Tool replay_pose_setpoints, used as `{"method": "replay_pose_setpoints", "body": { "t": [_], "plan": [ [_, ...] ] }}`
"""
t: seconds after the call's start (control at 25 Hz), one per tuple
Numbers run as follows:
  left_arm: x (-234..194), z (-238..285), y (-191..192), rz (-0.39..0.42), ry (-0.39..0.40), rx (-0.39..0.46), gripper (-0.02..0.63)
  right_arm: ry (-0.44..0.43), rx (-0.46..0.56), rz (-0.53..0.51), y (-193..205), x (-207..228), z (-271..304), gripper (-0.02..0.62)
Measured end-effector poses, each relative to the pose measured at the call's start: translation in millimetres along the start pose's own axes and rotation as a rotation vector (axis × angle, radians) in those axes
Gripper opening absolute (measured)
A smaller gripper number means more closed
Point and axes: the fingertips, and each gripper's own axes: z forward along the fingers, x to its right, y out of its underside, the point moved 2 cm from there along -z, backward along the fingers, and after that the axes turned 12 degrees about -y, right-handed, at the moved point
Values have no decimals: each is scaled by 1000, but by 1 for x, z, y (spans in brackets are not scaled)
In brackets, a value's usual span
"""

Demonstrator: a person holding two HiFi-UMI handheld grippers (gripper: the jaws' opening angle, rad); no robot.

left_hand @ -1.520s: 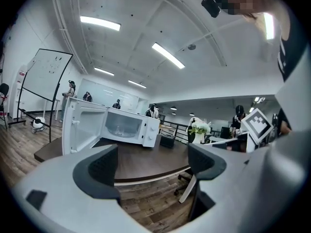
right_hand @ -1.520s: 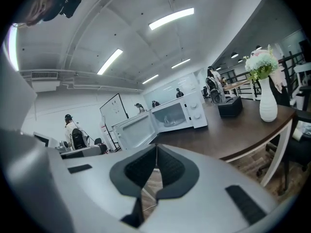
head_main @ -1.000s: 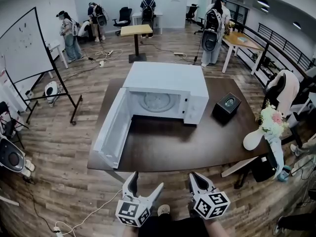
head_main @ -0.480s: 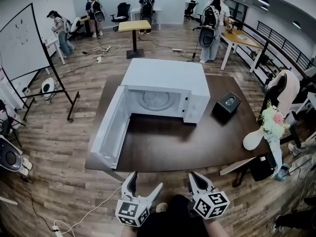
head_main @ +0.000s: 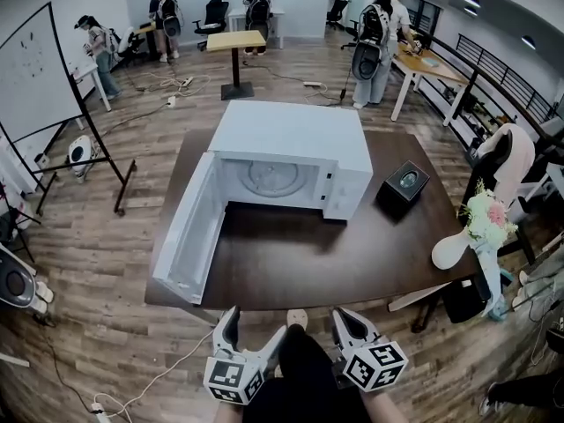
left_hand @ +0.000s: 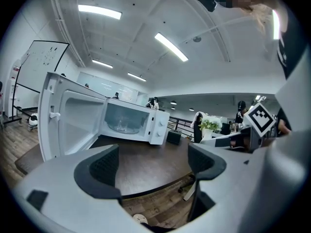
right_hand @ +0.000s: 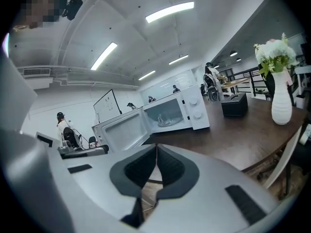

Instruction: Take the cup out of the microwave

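Both tools hung short of the table (head_main: 291, 267), well apart from the microwave (head_main: 291, 135). Left gripper (head_main: 256, 326) gaped wide and empty; right gripper (head_main: 345, 321) was pinched together on nothing. We judged the cup (right_hand: 163, 117) a faint clear shape on the turntable. Risk: closed jaws toppling it, or the open door (head_main: 189, 232) crowding our reach.

Deep in the microwave (head_main: 291, 161) the cup (right_hand: 163, 117) is a faint glassy blur — too small to make out. Left tool (head_main: 256, 324) and right tool (head_main: 345, 322) run off the head view's bottom edge.
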Motion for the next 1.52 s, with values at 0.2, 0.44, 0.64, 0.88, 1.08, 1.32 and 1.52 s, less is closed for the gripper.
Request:
{"method": "replay_pose_setpoints", "body": {
  "t": [0.2, 0.44, 0.64, 0.88, 1.08, 1.32, 1.52],
  "plan": [
    [-2, 22, -4, 1, 1, -4, 430, 5, -10, 5, -6, 14, 12, -5],
    [-11, 55, -16, -1, -9, -9, 430, -4, -21, 13, -22, 32, 36, -5],
    [-19, 86, -26, -3, -16, -9, 430, -13, -42, 20, -33, 50, 60, -5],
    [-29, 125, -36, -5, -31, -18, 430, -33, -55, 23, -49, 71, 90, -5],
    [-35, 159, -45, -5, -39, -20, 430, -52, -74, 32, -59, 89, 115, -5],
    [-43, 192, -51, -6, -58, -27, 430, -76, -90, 46, -68, 108, 139, -5],
    [-58, 218, -54, -5, -80, -18, 430, -91, -108, 53, -71, 119, 158, -5]
  ]
}}
